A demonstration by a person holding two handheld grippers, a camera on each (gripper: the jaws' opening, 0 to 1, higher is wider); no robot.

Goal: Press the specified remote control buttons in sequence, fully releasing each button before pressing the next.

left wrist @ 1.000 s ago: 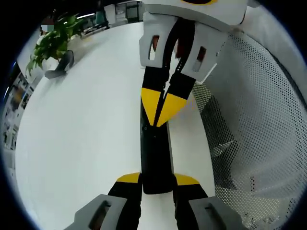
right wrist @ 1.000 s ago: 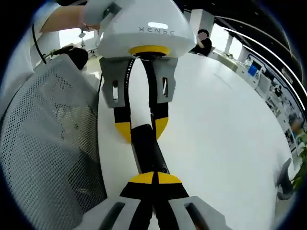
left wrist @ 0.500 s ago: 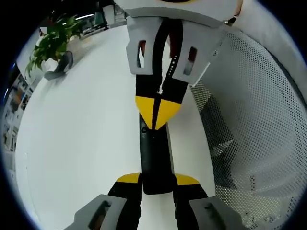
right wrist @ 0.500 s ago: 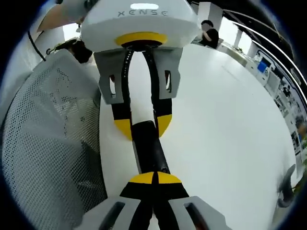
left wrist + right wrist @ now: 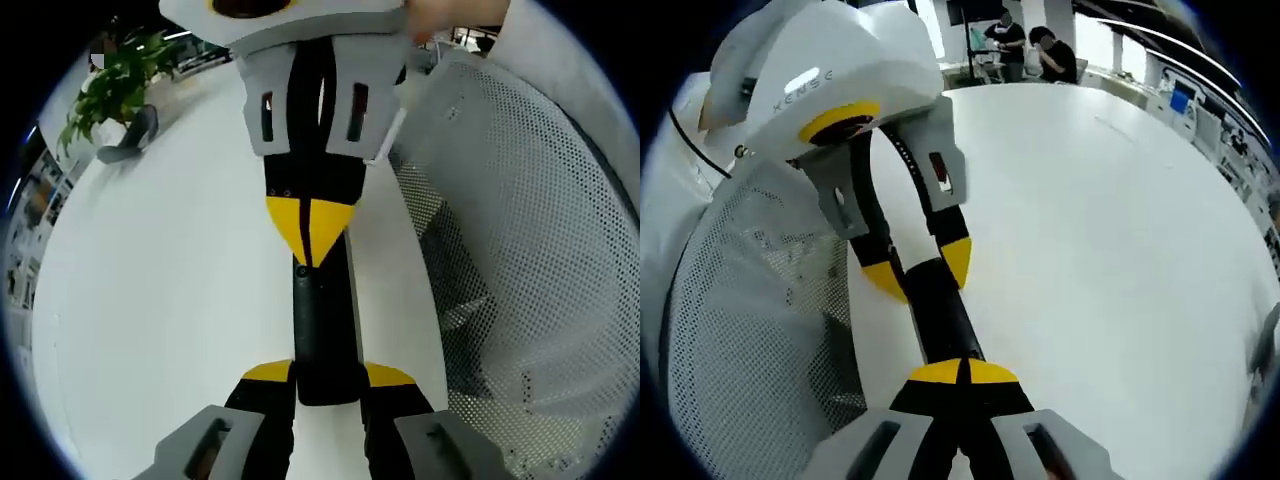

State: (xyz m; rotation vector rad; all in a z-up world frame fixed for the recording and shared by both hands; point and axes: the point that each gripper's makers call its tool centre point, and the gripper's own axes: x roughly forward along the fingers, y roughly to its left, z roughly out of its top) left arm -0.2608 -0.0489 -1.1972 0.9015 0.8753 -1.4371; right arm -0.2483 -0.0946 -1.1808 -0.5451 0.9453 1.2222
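Note:
A long black remote (image 5: 323, 320) hangs just above the white table (image 5: 170, 290). My left gripper (image 5: 327, 375) is shut on its near end, one yellow-tipped jaw on each side. From the top of the left gripper view my right gripper (image 5: 307, 248) comes down, shut, with its joined yellow tips resting on the remote's upper face near a small button. In the right gripper view the right gripper (image 5: 960, 372) sits on the remote (image 5: 940, 318) with its tips together. Beyond it the left gripper (image 5: 918, 272) clasps the far end.
A grey mesh chair back (image 5: 520, 250) stands close beside the table edge, also at the left of the right gripper view (image 5: 750, 330). A potted plant (image 5: 110, 85) sits at the table's far corner. People (image 5: 1030, 50) are beyond the far edge.
The right gripper has swung and tilted over the remote, its body shifting left in the left gripper view, with its tips still on the remote. The left gripper's hold is unchanged.

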